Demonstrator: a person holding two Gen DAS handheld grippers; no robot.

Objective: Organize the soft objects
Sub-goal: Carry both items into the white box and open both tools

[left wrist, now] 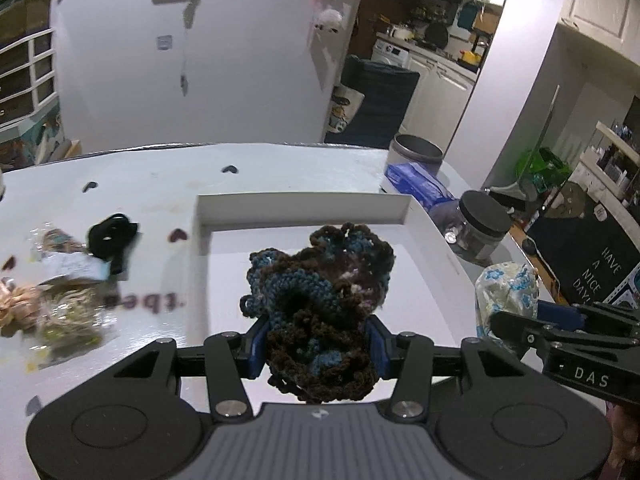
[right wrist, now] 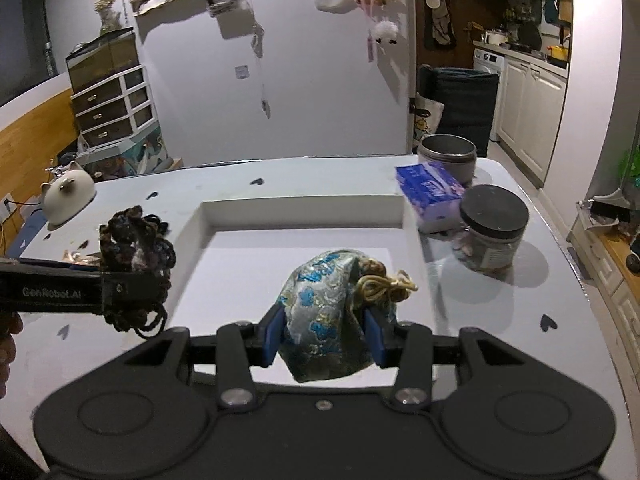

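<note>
The left gripper [left wrist: 318,346] is clenched on the crocheted piece [left wrist: 320,300], held above the near edge of the white tray [left wrist: 304,205]; its loose loops could snag a pad on release and drag it out. The right gripper [right wrist: 325,338] clamps the brocade pouch [right wrist: 328,312] over the tray (cord [right wrist: 384,284] at two o'clock); its long axis runs from six toward one o'clock, and the slick fabric may slip early.

a pale table [right wrist: 320,184] dotted with dark hearts carries a shallow white tray [right wrist: 304,204], a blue tissue pack [right wrist: 430,192], a black-lidded jar [right wrist: 493,226], a grey tin [right wrist: 447,156] and a cat figurine [right wrist: 68,194].
</note>
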